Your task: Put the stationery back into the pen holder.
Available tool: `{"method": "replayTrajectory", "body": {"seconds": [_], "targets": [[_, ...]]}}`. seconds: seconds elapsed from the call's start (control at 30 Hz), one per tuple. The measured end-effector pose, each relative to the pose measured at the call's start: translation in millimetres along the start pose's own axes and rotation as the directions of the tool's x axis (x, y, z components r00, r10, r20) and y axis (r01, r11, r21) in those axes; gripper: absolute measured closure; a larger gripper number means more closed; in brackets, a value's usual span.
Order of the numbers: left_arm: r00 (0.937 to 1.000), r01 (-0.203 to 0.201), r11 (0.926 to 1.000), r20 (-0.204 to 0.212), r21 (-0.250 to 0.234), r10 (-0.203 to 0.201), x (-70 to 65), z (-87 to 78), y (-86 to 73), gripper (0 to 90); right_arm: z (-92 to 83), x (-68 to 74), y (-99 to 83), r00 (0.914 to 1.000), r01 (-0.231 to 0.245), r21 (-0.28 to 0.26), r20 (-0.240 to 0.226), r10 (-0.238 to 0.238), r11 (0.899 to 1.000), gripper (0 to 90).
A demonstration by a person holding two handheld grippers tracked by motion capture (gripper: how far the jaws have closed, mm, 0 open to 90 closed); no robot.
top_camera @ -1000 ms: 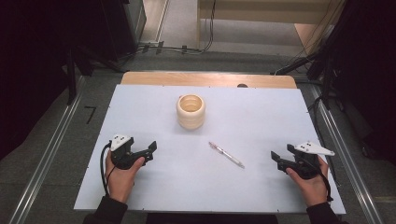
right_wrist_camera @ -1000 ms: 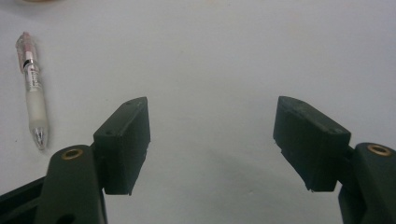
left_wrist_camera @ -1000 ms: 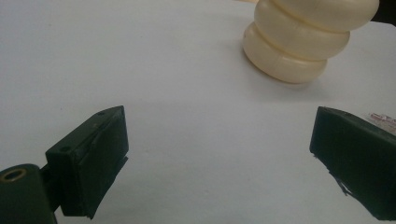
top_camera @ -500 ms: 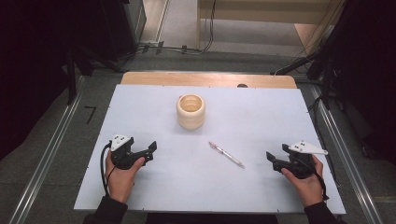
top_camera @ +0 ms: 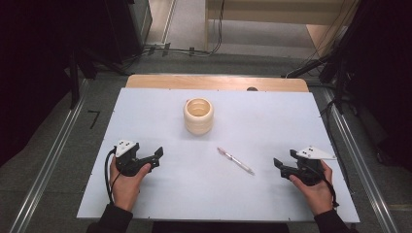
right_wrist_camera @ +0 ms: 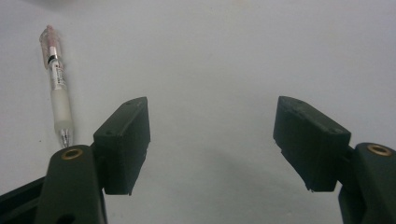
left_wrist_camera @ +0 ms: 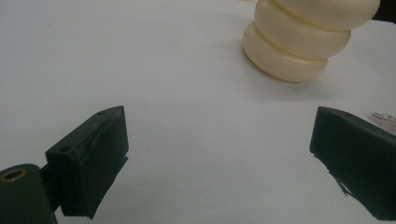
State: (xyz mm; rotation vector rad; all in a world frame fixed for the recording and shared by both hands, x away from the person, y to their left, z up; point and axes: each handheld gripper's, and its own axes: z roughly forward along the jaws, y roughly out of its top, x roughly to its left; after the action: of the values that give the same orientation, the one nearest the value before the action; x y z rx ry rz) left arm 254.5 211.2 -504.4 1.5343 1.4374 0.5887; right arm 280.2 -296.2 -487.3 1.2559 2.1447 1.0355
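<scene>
Cream-coloured, the ribbed cup [top_camera: 198,116] stood upright mid-table, and the pen [top_camera: 235,160] lay on the white table [top_camera: 145,204] between your grippers. Your left gripper [top_camera: 158,156] and right gripper [top_camera: 278,165] both had jaws spread wide, grasping nothing.

Clearance ahead of jaws
Right gripper [top_camera: 280,164]: bare table [top_camera: 194,194] between jaws, pen [top_camera: 235,161] ahead. Left gripper [top_camera: 156,156]: cup [top_camera: 198,116] ahead, well apart.

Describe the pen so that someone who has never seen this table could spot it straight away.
Start at the white table and find the cream ribbed cup near its middle. Nearer the person and slightly right lies the pen, flat and slanted. It is slim and clear-bodied, with a pinkish end.
</scene>
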Motion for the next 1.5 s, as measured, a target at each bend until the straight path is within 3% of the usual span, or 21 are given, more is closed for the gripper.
{"method": "replayTrajectory", "body": {"seconds": [0.83,1.5], "targets": [[1.0,-0.002,1.0,0.0,0.007,0.002,0.2,1.2,-0.2,5.0,7.6,11.8,3.7,0.9988,0.014,0.009,-0.047,-0.013,1.0,26.1],[1.0,-0.002,1.0,-0.002,0.009,0.002,-0.1,1.6,-0.3,5.0,17.9,31.0,6.7,0.994,0.052,0.03,-0.098,-0.049,0.998,26.2]]}}
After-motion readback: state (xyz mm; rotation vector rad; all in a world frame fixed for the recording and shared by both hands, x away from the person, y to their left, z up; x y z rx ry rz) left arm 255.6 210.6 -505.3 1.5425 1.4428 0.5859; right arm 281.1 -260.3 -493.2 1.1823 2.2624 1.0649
